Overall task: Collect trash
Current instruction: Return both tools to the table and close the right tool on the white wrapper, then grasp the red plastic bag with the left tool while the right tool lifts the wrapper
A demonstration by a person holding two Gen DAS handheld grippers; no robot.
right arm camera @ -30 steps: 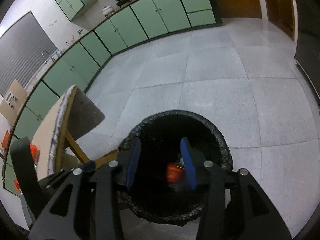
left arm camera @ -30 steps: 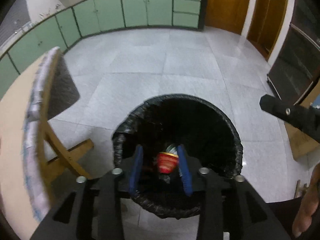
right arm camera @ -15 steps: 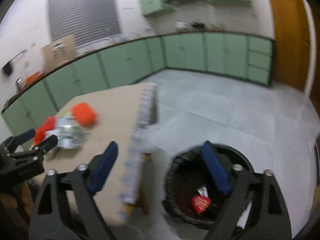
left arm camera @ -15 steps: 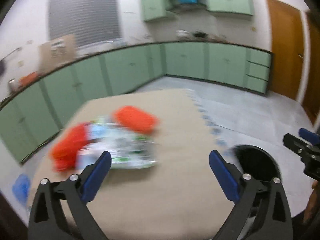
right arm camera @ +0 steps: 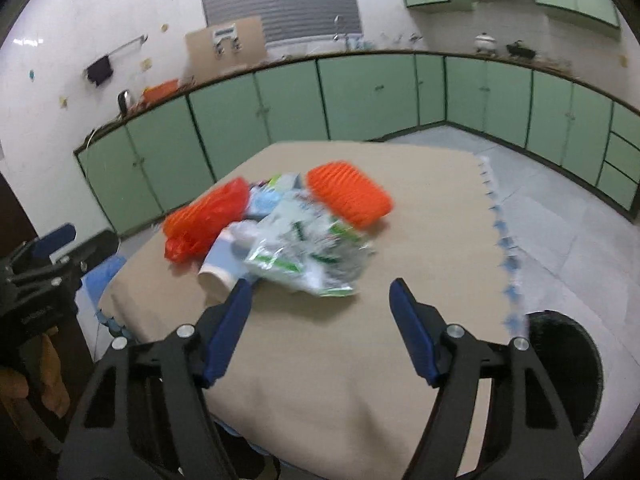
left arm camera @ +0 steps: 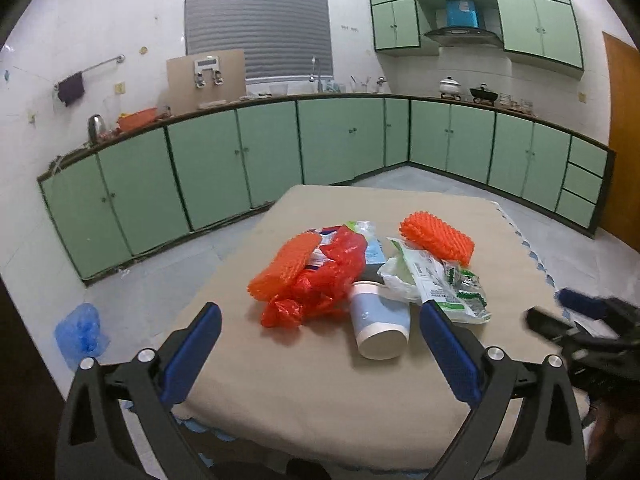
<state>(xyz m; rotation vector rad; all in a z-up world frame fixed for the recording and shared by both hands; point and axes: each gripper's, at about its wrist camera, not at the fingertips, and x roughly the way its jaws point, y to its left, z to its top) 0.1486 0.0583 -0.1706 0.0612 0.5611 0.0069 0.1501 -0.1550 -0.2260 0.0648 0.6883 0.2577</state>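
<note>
The left gripper is being held over the near edge of the table, its blue pads wide apart with nothing being gripped between them. Trash is lying in a pile in the middle of the table. At the left of the pile, an orange foam net is resting on a crumpled red plastic bag. Just beside the bag, a blue and white paper cup is lying on its side. A white and green wrapper is spread next to the cup, and a second orange foam net is lying behind it. The right gripper is being closed a little, with nothing between its pads. Down by the table's right side, the black trash bin is standing on the floor.
</note>
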